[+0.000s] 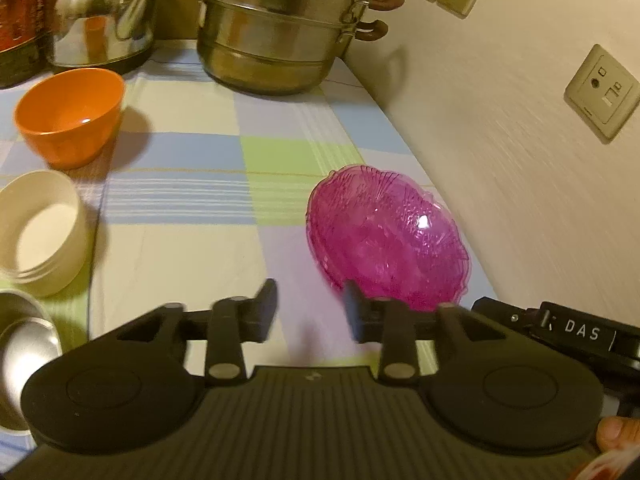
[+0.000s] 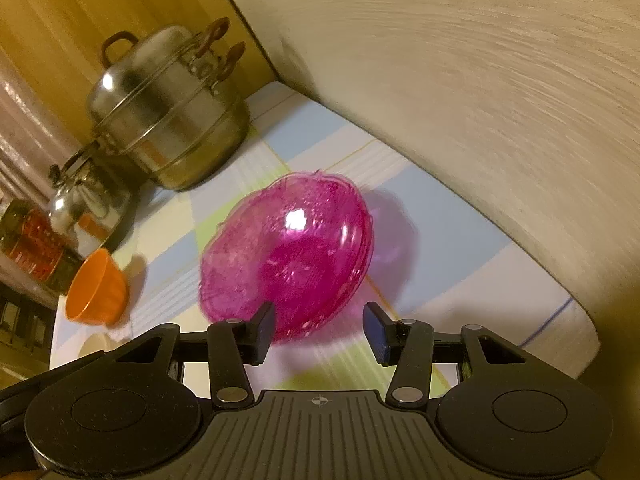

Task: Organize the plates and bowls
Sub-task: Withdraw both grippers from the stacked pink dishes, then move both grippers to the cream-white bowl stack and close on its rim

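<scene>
The left claw (image 1: 310, 308) hangs over the checked cloth of the tabletop (image 1: 192, 184) with its jaws apart and nothing between them. Just past its right finger, near the wall, lies the pink dish (image 1: 384, 236), a ribbed, see-through piece that rests on the cloth; the finger overlaps the dish's near rim in the left view, and whether they touch cannot be told. Farther left stand the orange bowl (image 1: 70, 116), upright, and nearer to the camera the cream bowl (image 1: 40, 232), then a steel bowl (image 1: 24, 344) at the frame's edge. At the back of the tabletop are a stacked steamer pot (image 1: 276, 28) and a kettle (image 1: 102, 20).

The right claw (image 2: 320, 332) is also parted and empty. In the right view the pink dish (image 2: 288, 252) sits just beyond its fingers, the left finger crossing the dish's near edge. The orange bowl (image 2: 98, 290) shows to the left, with the steamer pot (image 2: 168, 116) behind. A fingertip (image 1: 618, 434) shows at the lower right of the left view.
</scene>
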Motion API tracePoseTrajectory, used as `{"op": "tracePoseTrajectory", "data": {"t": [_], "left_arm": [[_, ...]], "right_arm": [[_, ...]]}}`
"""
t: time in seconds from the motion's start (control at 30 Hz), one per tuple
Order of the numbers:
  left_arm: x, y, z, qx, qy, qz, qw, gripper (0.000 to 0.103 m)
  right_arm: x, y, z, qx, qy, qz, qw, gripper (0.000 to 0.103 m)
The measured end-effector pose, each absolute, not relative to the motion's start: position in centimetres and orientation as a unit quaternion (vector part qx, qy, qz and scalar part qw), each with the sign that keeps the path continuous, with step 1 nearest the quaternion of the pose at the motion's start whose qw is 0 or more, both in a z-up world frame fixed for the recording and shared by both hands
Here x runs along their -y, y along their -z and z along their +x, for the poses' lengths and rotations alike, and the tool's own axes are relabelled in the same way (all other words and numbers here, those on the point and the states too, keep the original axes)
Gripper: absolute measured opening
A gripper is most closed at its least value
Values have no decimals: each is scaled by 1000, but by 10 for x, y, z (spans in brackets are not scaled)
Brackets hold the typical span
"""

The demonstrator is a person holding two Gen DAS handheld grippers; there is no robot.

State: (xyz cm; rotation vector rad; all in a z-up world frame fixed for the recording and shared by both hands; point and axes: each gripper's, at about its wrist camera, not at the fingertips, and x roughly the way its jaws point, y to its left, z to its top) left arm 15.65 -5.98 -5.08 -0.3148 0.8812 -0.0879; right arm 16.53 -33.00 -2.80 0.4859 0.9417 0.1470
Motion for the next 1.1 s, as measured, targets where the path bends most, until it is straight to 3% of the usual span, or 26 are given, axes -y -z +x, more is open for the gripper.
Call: {"op": "tracePoseTrajectory", "data": {"t": [0.2,0.4,1.1], "left_arm": [[50,42,126,-419,32,-157,894,55],[34,32,98,-413,16,-158,897,60],[-39,11,38,-400,-60,-138,904,62]], "right_arm": [[318,18,144,-450,-91,219,861,49],[302,8,122,-451,-114,211,860,49],[232,-11,91,-450,-187,147,861,49]]}}
